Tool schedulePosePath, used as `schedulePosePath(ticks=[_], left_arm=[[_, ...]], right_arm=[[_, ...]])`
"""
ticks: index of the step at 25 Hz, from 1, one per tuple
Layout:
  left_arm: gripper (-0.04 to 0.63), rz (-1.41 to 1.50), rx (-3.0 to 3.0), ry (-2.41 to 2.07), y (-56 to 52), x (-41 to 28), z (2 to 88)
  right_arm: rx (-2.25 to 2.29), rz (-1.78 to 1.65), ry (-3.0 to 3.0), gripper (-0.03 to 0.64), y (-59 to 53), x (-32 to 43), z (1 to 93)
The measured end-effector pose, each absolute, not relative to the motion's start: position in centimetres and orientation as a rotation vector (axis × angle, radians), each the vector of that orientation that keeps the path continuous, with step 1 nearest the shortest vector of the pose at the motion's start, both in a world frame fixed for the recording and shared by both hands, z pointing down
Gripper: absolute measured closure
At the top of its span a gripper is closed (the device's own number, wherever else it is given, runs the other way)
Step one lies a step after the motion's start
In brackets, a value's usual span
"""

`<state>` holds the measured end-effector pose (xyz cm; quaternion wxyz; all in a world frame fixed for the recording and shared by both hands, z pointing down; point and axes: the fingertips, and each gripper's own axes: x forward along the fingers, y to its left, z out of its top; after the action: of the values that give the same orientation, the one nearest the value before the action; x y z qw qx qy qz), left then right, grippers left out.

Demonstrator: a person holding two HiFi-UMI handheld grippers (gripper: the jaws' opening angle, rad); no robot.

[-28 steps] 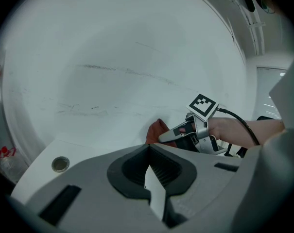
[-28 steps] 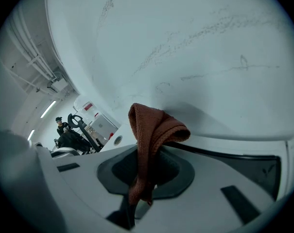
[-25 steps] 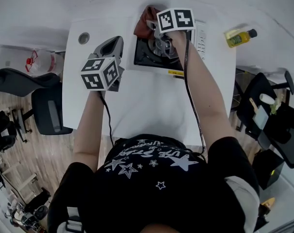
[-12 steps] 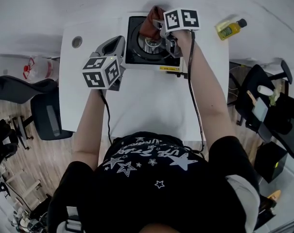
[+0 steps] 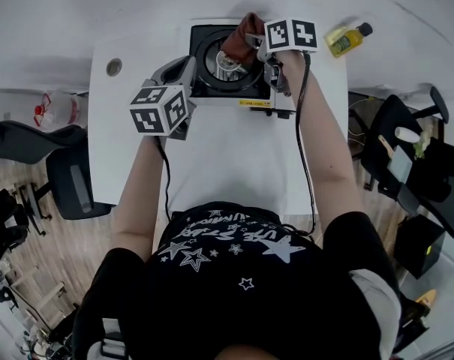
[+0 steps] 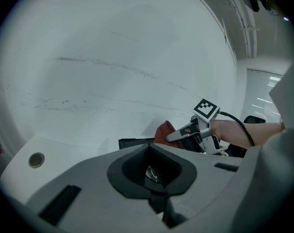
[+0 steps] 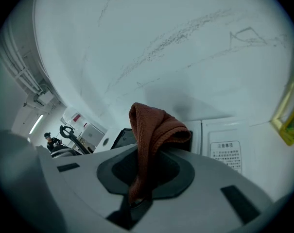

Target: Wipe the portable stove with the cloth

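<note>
The portable stove [image 5: 281, 102] stands at the table's far edge, white with a black top and a round burner [image 5: 225, 64]. A brown cloth [image 5: 242, 39] hangs over the burner's far right part, with my right gripper [image 5: 263, 51] shut on it. In the right gripper view the cloth [image 7: 151, 130] sticks up folded from the jaws, with the stove's white panel [image 7: 225, 152] behind it. My left gripper [image 5: 178, 70] is shut and empty, close against the stove's left side. The left gripper view shows the stove [image 6: 132, 142] and the cloth [image 6: 164, 131] beyond the left gripper [image 6: 154, 174].
A yellow bottle [image 5: 345, 39] lies on the table right of the stove, also in the right gripper view [image 7: 292, 120]. A round cable hole [image 5: 113, 67] sits at the table's far left. Office chairs stand left [image 5: 69, 186] and right [image 5: 407, 163] of the white table [image 5: 227, 156].
My right gripper has carried the cloth from the stove's far left corner rightward over the burner. The left gripper now sits closer to the stove's left side.
</note>
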<state>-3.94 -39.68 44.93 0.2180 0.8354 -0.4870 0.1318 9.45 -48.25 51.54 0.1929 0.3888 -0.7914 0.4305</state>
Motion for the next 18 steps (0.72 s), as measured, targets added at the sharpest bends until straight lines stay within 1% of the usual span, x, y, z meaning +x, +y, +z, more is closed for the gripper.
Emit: schedulePosePath(ticks=[18], left_arm=[[0.588,0.387,2.337,-1.255,-38.5,-0.4,45.6]], right_arm=[[1.249,1.233,-2.157,0.557,-47.6,17.3,51.5]])
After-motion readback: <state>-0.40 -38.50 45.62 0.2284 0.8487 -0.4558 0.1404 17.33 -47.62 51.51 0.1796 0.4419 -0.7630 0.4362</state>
